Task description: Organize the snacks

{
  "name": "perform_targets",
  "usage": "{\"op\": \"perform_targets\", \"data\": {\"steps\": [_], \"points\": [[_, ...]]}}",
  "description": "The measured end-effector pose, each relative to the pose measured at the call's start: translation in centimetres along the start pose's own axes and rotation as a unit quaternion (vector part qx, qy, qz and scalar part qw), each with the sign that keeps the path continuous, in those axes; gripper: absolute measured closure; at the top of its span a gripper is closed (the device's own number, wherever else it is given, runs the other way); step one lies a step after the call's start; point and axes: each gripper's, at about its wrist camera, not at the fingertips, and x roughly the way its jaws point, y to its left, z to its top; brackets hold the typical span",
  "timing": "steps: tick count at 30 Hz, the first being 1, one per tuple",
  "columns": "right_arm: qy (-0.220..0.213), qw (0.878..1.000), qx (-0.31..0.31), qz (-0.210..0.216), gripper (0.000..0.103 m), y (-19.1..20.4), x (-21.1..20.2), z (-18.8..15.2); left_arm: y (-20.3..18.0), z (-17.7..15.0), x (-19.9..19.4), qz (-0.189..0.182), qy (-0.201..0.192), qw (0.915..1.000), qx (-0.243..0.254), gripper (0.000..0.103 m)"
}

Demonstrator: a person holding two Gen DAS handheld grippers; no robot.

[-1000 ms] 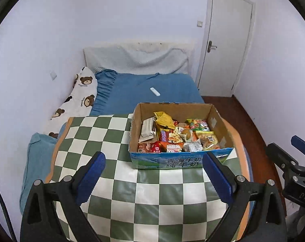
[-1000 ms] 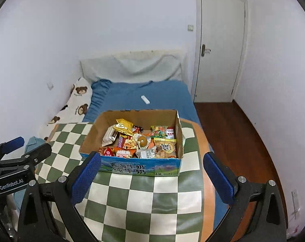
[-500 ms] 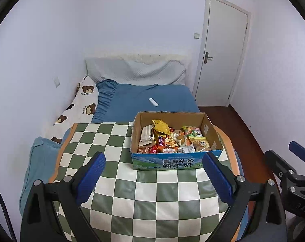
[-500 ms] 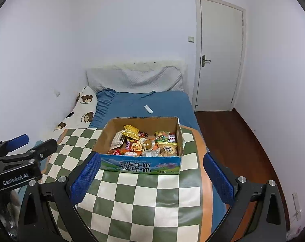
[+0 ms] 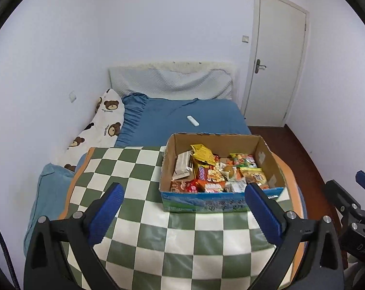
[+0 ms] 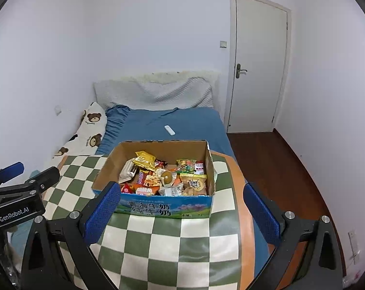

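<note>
Left wrist view puts the cardboard box [image 5: 221, 200] right of centre in the frame, on the green-and-white checked table [image 5: 139, 181], packed with mixed snacks [image 5: 218, 171]; their labels are too small to read, though a yellow packet [image 5: 203, 153] sits on top toward the back. Nearer the lens, the left hand-held gripper [image 5: 182, 210] has its jaws opening wide with nothing between them, the blue pads short of the box. In the right wrist view the right hand-held gripper [image 6: 182, 210] likewise stands wide apart and empty, framing the box's printed front. Beyond the table lies a blue bed [image 5: 182, 123] carrying a small white remote [image 5: 192, 120], with a bear-print pillow [image 5: 102, 125] at centre left and a white door [image 5: 276, 58] at upper right.
</note>
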Motion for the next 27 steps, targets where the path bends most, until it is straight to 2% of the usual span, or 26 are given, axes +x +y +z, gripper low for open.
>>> {"op": "perform_targets", "data": {"steps": [13, 21, 27], "points": [[0.033, 0.999, 0.001, -0.005, 0.000, -0.1, 7.7, -0.3, -0.7, 0.3, 6.2, 0.011, 0.035, 0.9993, 0.011, 0.000], [0.045, 0.999, 0.003, -0.005, 0.000, 0.0, 9.9, -0.5, -0.8, 0.2, 7.9, 0.014, 0.049, 0.9987, 0.011, 0.000], [0.047, 0.999, 0.004, -0.004, 0.000, 0.1, 10.1, -0.4, -0.7, 0.2, 8.1, 0.015, 0.048, 0.9987, 0.012, 0.001]]}}
